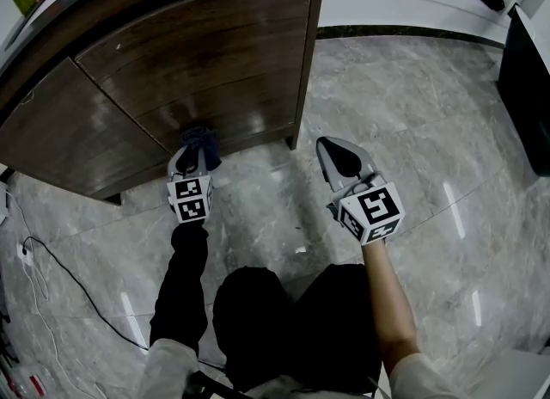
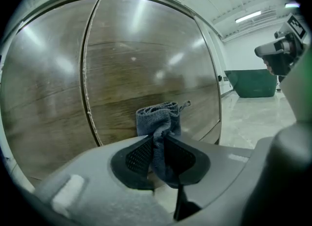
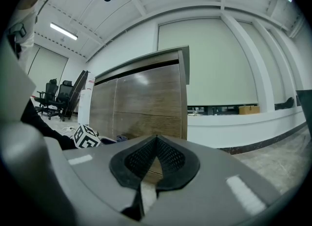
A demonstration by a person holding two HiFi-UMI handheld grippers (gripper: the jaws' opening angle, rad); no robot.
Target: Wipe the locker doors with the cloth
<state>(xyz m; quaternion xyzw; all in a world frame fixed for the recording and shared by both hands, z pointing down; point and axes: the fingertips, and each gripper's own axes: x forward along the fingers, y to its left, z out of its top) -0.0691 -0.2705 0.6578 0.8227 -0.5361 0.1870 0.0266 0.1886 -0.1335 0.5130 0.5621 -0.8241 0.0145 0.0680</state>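
A dark wooden locker with two doors (image 1: pixel 198 53) stands ahead on the marble floor. My left gripper (image 1: pixel 194 156) is shut on a bunched blue-grey cloth (image 1: pixel 199 141), which sits low against the right-hand door (image 2: pixel 146 69). In the left gripper view the cloth (image 2: pixel 158 122) sticks out from between the black pads, close to the wood. My right gripper (image 1: pixel 342 158) hovers over the floor to the right of the locker's corner, jaws shut with nothing in them. In the right gripper view the locker (image 3: pixel 146 105) stands ahead of that gripper.
A white ledge (image 1: pixel 404 2) runs along the wall behind the locker. A dark bin (image 1: pixel 526 88) stands at the right edge. Cables (image 1: pixel 51 277) trail over the floor at the left. The person's knees (image 1: pixel 292 320) fill the bottom centre.
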